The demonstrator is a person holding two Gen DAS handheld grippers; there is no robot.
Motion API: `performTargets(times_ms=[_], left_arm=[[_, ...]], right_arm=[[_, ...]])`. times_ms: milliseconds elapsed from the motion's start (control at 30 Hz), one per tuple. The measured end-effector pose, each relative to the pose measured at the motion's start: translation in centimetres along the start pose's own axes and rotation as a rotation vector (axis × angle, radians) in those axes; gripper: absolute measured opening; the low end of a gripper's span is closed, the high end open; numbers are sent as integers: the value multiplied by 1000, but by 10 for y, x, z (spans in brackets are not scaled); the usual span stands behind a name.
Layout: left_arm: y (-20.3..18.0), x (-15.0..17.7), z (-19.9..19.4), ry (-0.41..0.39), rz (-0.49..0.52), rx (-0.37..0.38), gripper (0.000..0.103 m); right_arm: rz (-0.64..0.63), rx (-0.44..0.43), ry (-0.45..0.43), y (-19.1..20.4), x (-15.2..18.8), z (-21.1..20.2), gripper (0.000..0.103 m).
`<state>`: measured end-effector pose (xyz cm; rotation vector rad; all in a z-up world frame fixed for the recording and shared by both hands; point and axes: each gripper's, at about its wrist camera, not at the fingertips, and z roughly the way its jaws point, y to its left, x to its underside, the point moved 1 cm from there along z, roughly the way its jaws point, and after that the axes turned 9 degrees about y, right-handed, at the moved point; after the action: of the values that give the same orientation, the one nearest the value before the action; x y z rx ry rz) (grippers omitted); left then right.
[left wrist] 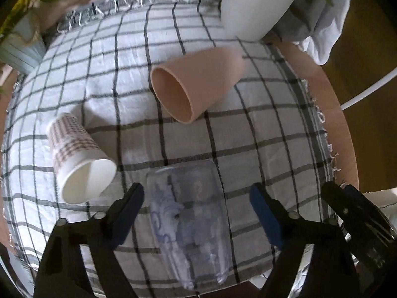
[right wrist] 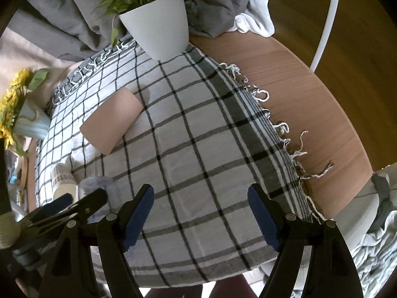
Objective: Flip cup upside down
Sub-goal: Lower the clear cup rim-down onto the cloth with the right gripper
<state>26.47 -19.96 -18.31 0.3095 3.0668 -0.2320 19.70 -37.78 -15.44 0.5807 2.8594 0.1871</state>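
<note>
Three cups lie on their sides on the checked cloth (left wrist: 248,149) over the counter. Left gripper (left wrist: 196,213) jaws apart, straddling the clear cup (left wrist: 188,223), likely lining up a grasp. Right gripper (right wrist: 201,216) jaws apart, empty. Pink cup (left wrist: 196,84) and paper cup (left wrist: 79,164) sit untouched.

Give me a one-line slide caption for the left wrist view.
Open left gripper straddles a clear cup lying on the checked cloth, with pink cup and paper cup also on their sides.

Checked cloth (right wrist: 198,149), white plant pot (right wrist: 158,27), sunflower vase (right wrist: 29,124)
</note>
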Motion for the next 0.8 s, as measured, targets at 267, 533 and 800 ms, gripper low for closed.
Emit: performTargets(times_ms=[267, 533, 800], left_arm=[[7, -8, 21, 46, -35, -10, 82], [8, -10, 29, 61, -23, -26, 72], [9, -2, 13, 20, -23, 3, 71]], right_arm=[[-13, -12, 14, 3, -6, 10, 78], [-28, -14, 28, 5, -3, 15, 78], [-39, -20, 29, 7, -2, 13, 78]])
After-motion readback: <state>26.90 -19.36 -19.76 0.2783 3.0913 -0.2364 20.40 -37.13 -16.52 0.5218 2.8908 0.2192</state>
